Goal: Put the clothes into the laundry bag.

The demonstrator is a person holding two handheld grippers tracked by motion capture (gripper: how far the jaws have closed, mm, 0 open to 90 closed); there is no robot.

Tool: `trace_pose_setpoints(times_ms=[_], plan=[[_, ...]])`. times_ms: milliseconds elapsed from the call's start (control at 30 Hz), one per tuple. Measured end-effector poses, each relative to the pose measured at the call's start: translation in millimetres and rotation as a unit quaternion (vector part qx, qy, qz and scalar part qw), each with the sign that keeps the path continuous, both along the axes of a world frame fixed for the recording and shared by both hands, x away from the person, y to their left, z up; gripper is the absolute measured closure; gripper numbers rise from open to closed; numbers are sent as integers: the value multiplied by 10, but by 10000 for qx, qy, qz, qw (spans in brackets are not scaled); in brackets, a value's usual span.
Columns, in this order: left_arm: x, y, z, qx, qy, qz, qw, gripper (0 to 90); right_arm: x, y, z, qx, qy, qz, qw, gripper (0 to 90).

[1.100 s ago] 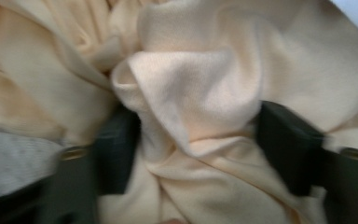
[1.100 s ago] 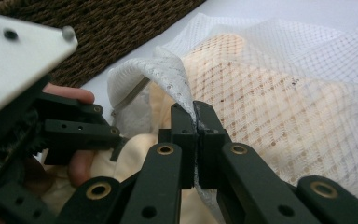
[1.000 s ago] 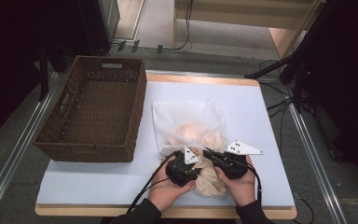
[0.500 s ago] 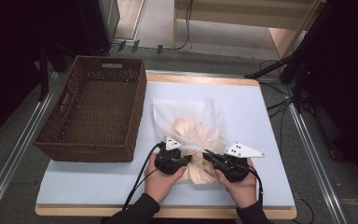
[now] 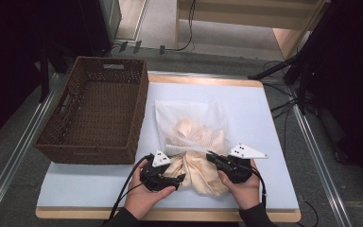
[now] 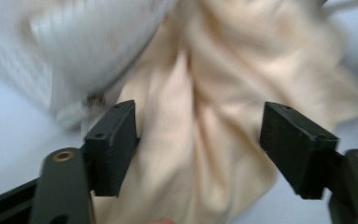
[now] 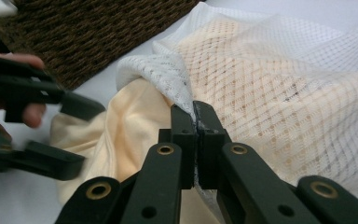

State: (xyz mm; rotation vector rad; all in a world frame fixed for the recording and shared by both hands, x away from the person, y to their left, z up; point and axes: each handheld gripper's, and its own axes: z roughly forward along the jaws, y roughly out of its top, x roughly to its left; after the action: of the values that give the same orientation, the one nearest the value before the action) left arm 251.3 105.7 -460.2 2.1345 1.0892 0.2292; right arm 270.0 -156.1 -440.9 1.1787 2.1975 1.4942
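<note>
A white mesh bag (image 5: pixel 191 118) lies mid-table with a cream cloth (image 5: pixel 198 172) spilling out of its near mouth. My right gripper (image 5: pixel 210 157) is shut on the bag's rim; the right gripper view shows its jaws (image 7: pixel 195 112) pinching the white mesh (image 7: pixel 279 84) just above the cloth (image 7: pixel 126 126). My left gripper (image 5: pixel 178 178) sits at the cloth's left side. Its jaws have just been opening. In the left gripper view they stand apart (image 6: pixel 198 144) with the cloth (image 6: pixel 214 93) loose between them and the mesh (image 6: pixel 98 42) beyond. From the right gripper view the left gripper (image 7: pixel 91 137) also looks open.
A dark brown wicker basket (image 5: pixel 139 113) stands on the left of the white table (image 5: pixel 250 104), close to the bag. Cables and a stand's legs lie on the floor to the right. Metal rails run along both sides of the table.
My left gripper has slid left, away from the right one, and its jaws have opened off the cloth. The right gripper has stayed put on the mesh rim.
</note>
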Motion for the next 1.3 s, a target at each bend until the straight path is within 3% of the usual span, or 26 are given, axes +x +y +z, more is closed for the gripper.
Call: trace_pose_setpoints(times_ms=[67,100,133,200,300,400,433,500,533,600,633,667,800,900,967,1100,1133,1167,1200,1233,1300], plan=[[0,-12,-9,-56,39,-2,10000,527,-5,30,-10,-2,8,40,10000,889],[-3,-29,20,-135,72,-62,9999,682,-11,45,-13,-16,10,66,10000,889],[-13,-67,56,-77,11,-138,9999,737,-13,59,-15,-37,-20,85,10000,889],[-37,-156,135,-112,-129,-400,9991,773,-24,81,-9,3,-5,112,9999,889],[-32,-279,259,-434,-287,-617,9967,780,-46,98,20,80,-42,146,9999,890],[28,-353,349,-709,-603,-472,9945,777,-79,94,86,189,-115,182,9996,890],[66,-355,341,-791,-619,-377,9942,773,-91,86,113,201,-151,186,9995,890],[147,-367,261,-628,-703,-148,9954,767,-100,67,130,223,-132,191,9995,891],[215,-376,174,-416,-631,-17,9971,764,-96,65,125,234,-117,202,9995,891],[370,-364,-64,-210,-81,112,9997,744,-84,67,91,169,-48,247,9995,891],[401,-308,-127,-488,-5,117,9987,704,-81,71,73,127,-18,238,9996,891],[406,-264,-123,-612,63,178,9979,695,-74,71,55,115,-8,251,9996,890],[256,-166,21,-659,-170,-196,9975,557,-39,45,10,54,47,176,9998,890],[140,-26,139,-826,-167,-329,9959,475,-12,22,-11,51,82,123,9999,890],[68,42,162,-804,-192,-325,9960,447,-6,19,-8,64,85,103,9999,890],[-16,45,63,-428,-38,-440,9981,381,1,28,-14,78,89,79,9999,889],[-18,7,21,-215,-10,-445,9988,376,-1,33,-14,67,85,86,9999,889],[-17,-48,-18,-38,-26,-392,9992,391,-7,40,-13,56,101,95,9999,889],[-15,-85,-20,183,-99,-258,9995,492,-9,48,-15,38,93,104,9999,889],[-5,-105,-10,232,-118,-178,9995,632,-14,59,-16,39,92,127,9999,889],[49,-160,33,31,36,-148,9999,791,-21,79,-18,44,90,137,9999,890]])
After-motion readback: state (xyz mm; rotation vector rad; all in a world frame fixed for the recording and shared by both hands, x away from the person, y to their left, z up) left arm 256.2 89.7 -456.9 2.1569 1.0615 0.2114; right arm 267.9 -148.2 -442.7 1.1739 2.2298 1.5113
